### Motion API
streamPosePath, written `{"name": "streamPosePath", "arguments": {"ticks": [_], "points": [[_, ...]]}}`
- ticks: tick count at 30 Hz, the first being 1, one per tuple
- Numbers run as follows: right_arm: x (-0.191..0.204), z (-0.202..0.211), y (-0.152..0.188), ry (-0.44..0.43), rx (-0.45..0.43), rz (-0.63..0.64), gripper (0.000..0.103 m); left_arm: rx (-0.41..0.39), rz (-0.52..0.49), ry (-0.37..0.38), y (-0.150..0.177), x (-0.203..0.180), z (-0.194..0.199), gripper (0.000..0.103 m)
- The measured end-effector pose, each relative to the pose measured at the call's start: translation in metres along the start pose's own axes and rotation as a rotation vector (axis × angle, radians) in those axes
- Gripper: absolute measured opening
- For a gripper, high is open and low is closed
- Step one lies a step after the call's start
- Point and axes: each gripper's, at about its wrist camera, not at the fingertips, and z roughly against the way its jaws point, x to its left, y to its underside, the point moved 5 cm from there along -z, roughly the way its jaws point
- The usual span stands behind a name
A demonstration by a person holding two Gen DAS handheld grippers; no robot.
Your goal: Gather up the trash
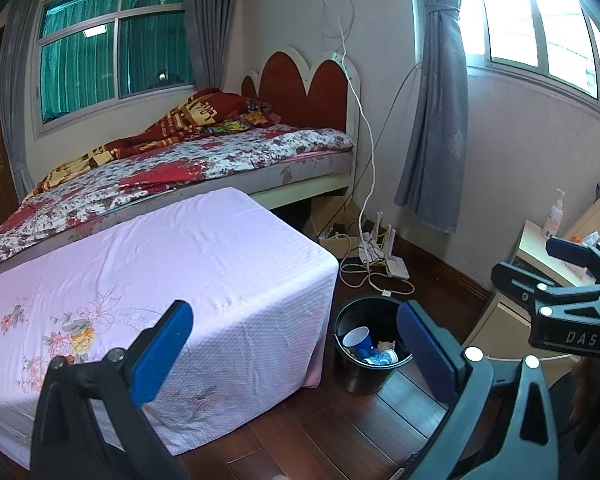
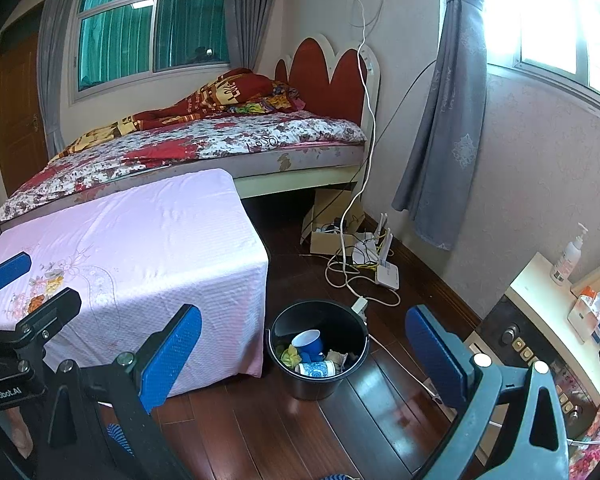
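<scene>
Both grippers are up close and empty: the left gripper (image 1: 296,344) has its blue pads spread wide, and the right gripper (image 2: 304,350) is spread just as wide. The black bin (image 2: 318,350) sits on the wood floor between the right one's fingers, around 12 o'clock, just beside the pink-covered table (image 2: 140,232). Inside it are a blue cup (image 2: 309,343), a patterned cup (image 2: 316,369) and some crumpled scraps. In the left view the bin (image 1: 370,346) hugs the right pad at about 1 o'clock.
</scene>
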Motion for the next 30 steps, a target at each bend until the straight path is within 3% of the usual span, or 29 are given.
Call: {"name": "streamPosePath", "arguments": {"ticks": [30], "points": [[0.001, -0.001, 0.01, 0.001, 0.008, -0.002, 0.103, -0.019, -0.008, 0.003, -0.002, 0.011, -0.003, 0.102]]}}
